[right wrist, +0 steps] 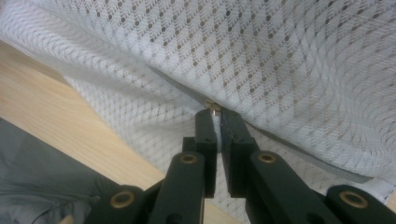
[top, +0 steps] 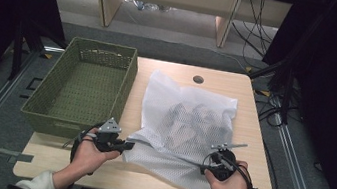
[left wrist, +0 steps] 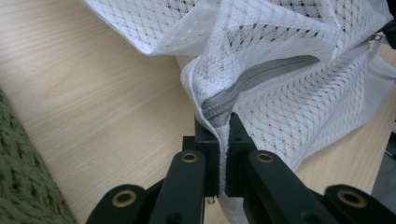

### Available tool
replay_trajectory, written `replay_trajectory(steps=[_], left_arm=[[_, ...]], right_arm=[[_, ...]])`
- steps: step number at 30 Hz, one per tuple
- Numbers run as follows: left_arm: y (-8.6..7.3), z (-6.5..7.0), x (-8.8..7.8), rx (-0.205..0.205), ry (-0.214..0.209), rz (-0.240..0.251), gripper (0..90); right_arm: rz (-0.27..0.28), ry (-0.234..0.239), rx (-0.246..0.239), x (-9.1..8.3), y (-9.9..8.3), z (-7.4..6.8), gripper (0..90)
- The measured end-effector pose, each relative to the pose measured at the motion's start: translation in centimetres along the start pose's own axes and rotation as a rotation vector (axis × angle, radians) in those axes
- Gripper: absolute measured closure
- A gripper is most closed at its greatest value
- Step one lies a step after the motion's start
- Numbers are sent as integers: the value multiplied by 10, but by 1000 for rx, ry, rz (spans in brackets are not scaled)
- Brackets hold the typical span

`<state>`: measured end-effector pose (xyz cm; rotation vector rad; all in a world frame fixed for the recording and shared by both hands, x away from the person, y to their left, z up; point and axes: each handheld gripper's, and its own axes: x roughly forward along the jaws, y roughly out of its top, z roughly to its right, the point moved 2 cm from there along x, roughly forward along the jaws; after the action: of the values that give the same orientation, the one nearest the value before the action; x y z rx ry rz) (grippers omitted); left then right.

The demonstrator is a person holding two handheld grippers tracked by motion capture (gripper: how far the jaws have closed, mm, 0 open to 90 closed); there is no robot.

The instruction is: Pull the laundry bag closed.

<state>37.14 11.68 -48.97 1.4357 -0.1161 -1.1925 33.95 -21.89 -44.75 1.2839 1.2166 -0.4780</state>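
Note:
A white mesh laundry bag (top: 187, 122) with dark clothes inside lies on the wooden table (top: 153, 181). A grey zipper (left wrist: 252, 84) runs along its near edge. My left gripper (top: 124, 144) is shut on the bag's left corner, pinching the mesh at the zipper's end (left wrist: 215, 122). My right gripper (top: 203, 169) is shut at the other end of the zipper, its jaws clamped on the small metal zipper pull (right wrist: 214, 108). The zipper line (top: 162, 153) is stretched between both grippers.
A green woven basket (top: 49, 102), with nothing in it, stands on the table's left side, close to my left hand. A round cable hole (top: 198, 79) sits near the far edge. Dark stands and cables flank the table.

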Motion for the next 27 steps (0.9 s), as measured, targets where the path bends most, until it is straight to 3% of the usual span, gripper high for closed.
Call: replay_trajectory(steps=[6, 8, 13, 23, 24, 27], left_arm=[[0, 0, 0, 4, 4, -2, 873], [0, -1, 0, 3, 5, -2, 873], [-1, -2, -1, 15, 18, -17, 873], [-1, -2, 0, -3, 8, -7, 873], [-1, -3, -1, 14, 18, -24, 873], [-2, -3, 0, 6, 24, -20, 873]], right_arm=[[-5, 1, 1, -1, -2, 2, 872], [4, 4, -22, -1, -2, 4, 872], [2, -8, 3, -3, -4, 6, 872], [-2, -10, 3, -5, -5, 10, 872], [2, -8, 9, -6, -5, 11, 872], [4, -11, 10, -8, -6, 15, 872]])
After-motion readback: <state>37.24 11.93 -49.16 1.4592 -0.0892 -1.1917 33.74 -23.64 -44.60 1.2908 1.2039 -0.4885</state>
